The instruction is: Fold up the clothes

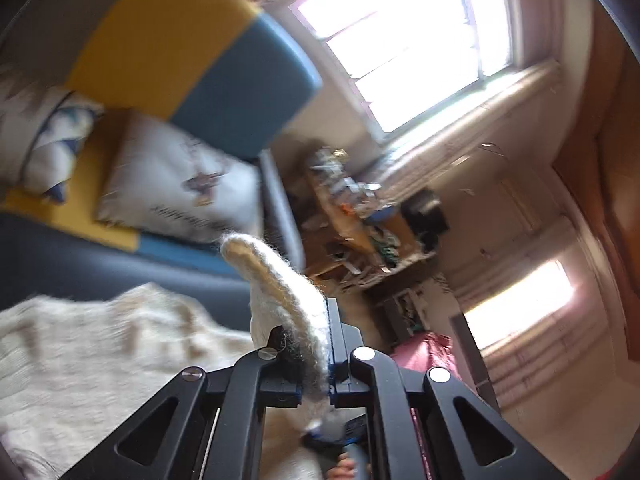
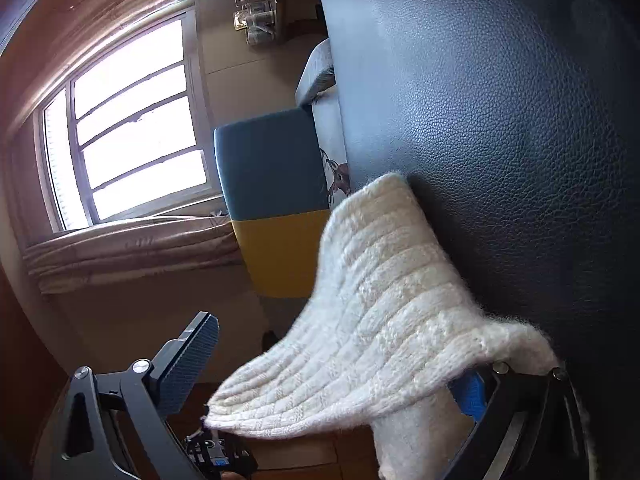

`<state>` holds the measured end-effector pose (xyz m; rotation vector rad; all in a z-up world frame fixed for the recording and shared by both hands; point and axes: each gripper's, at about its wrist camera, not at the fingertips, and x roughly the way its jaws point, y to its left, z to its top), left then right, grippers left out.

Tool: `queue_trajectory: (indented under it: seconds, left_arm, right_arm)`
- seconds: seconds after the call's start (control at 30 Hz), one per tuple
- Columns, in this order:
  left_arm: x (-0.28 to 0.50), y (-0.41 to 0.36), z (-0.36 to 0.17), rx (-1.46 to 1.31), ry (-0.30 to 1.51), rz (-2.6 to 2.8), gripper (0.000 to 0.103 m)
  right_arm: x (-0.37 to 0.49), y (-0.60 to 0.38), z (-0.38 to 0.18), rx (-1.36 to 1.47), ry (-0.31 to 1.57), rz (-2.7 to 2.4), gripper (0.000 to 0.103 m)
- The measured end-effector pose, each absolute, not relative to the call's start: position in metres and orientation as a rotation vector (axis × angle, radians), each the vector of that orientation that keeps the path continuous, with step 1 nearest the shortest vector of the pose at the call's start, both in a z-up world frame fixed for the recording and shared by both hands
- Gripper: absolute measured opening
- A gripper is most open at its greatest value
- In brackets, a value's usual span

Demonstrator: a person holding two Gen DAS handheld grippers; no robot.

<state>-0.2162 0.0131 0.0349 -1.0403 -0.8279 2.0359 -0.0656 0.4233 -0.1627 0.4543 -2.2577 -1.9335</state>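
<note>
A cream knitted sweater (image 1: 100, 352) lies on a dark leather sofa (image 1: 100, 264). My left gripper (image 1: 316, 344) is shut on a fuzzy edge of the sweater (image 1: 276, 280), which sticks up between the jaws. In the right wrist view the sweater (image 2: 376, 304) drapes from the sofa seat (image 2: 500, 120) across my right gripper (image 2: 340, 360). The jaws stand wide apart. The left finger (image 2: 188, 360) is bare and the cloth lies over the right finger (image 2: 472, 392).
Sofa back cushions in blue and yellow (image 1: 192, 60) stand behind, with printed pillows (image 1: 180, 184) on the seat. A bright window (image 1: 404, 36) and a cluttered wooden shelf (image 1: 352, 216) are beyond. The left view is blurred.
</note>
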Motion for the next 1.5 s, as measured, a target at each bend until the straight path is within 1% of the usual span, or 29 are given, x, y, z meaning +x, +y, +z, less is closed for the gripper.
queue_trajectory:
  seconds: [0.17,0.33,0.47,0.57,0.7,0.77,0.9,0.97,1.07,1.2,1.23,1.3,1.37,1.5]
  left_arm:
    - [-0.206,-0.026,-0.033,-1.197,-0.829,2.074,0.006]
    - [-0.194,-0.045,-0.095,-1.356,-0.746,2.103,0.006]
    - [-0.187,-0.056,-0.134,-1.454,-0.688,2.123,0.006]
    - [-0.184,-0.064,-0.153,-1.487,-0.693,2.098,0.007]
    - [-0.185,-0.068,-0.152,-1.466,-0.717,2.087,0.007]
    - [-0.185,-0.066,-0.141,-1.425,-0.67,2.13,0.007]
    - [-0.19,-0.069,-0.114,-1.336,-0.664,2.183,0.007]
    - [-0.194,-0.071,-0.118,-1.375,-0.644,2.199,0.007]
    - [-0.193,-0.072,-0.139,-1.471,-0.596,2.207,0.007]
    - [-0.188,-0.078,-0.15,-1.475,-0.672,2.194,0.008]
    - [-0.187,-0.079,-0.15,-1.481,-0.686,2.193,0.01]
    - [-0.187,-0.081,-0.15,-1.497,-0.708,2.183,0.01]
    - [-0.184,-0.085,-0.146,-1.514,-0.702,2.209,0.014]
    - [-0.169,-0.103,-0.124,-1.483,-0.696,2.296,0.014]
  right_arm:
    - [-0.083,0.418,-0.156,0.563,-2.17,-2.041,0.103]
    - [-0.098,0.406,-0.148,0.737,-2.018,-2.195,0.103]
    - [-0.109,0.393,-0.144,0.888,-1.873,-2.319,0.103]
    - [-0.116,0.389,-0.142,0.949,-1.823,-2.361,0.103]
    - [-0.12,0.388,-0.139,0.995,-1.794,-2.397,0.103]
    - [-0.12,0.386,-0.136,1.017,-1.761,-2.42,0.103]
    - [-0.107,0.384,-0.128,0.984,-1.737,-2.399,0.103]
    - [-0.104,0.385,-0.131,0.981,-1.751,-2.376,0.103]
    - [-0.092,0.387,-0.138,0.962,-1.786,-2.332,0.103]
    - [-0.081,0.397,-0.14,0.889,-1.862,-2.267,0.103]
    - [-0.077,0.401,-0.141,0.882,-1.876,-2.256,0.103]
    - [-0.072,0.406,-0.141,0.891,-1.891,-2.253,0.103]
    - [-0.063,0.409,-0.14,0.919,-1.883,-2.258,0.103]
    - [-0.04,0.417,-0.135,0.969,-1.849,-2.278,0.103]
